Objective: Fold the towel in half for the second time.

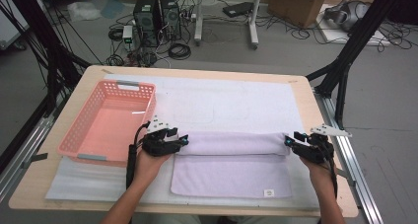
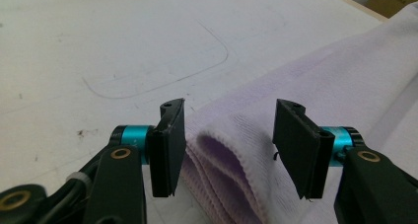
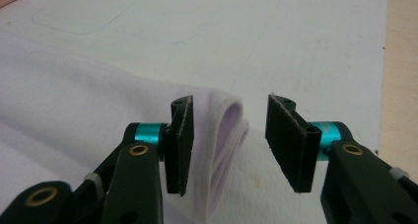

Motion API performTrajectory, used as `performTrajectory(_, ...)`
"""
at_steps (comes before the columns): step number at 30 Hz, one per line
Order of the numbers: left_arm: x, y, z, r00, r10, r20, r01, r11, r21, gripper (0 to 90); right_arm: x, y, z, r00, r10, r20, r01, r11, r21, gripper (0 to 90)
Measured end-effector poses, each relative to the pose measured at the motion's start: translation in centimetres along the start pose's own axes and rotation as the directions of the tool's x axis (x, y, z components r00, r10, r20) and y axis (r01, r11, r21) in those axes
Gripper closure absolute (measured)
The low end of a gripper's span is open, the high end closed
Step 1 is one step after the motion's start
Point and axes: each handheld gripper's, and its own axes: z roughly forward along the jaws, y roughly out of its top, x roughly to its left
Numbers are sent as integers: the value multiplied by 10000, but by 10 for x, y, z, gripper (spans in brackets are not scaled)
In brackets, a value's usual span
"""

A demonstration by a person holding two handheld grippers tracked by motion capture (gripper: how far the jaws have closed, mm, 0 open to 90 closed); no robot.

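High view: a lilac towel [image 1: 230,157] lies partly rolled on the worktop [image 1: 29,184], a hand-held gripper at each end of the roll.

The towel is soft terry cloth; its far part forms a plump cylinder, its near part lies flat and rectangular with a small label at one corner, all on a white foam mat [image 1: 231,103] just right of a perforated pink plastic basket [image 1: 111,120]. The left hand-held gripper [image 1: 183,140] stands part open, the layered, ribbed towel edge between its flat black pads [image 2: 170,145] without being pinched. The right hand-held gripper [image 1: 288,141] is likewise part open, the folded end just beside one pad, nothing gripped.
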Motion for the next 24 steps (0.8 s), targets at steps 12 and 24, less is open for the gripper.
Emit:
performTrajectory(12, -3, -10, -10, 9978, -117, 653, 134, 9996, -252, 851, 6, 4, 2, 9977, -455, -502, 456, 9990, 17, 863)
performTrajectory(24, -24, -36, -40, 9917, 639, 1114, -558, 9957, -743, 841, 24, -45, -34, 9949, -758, -671, 745, 9970, -219, 864)
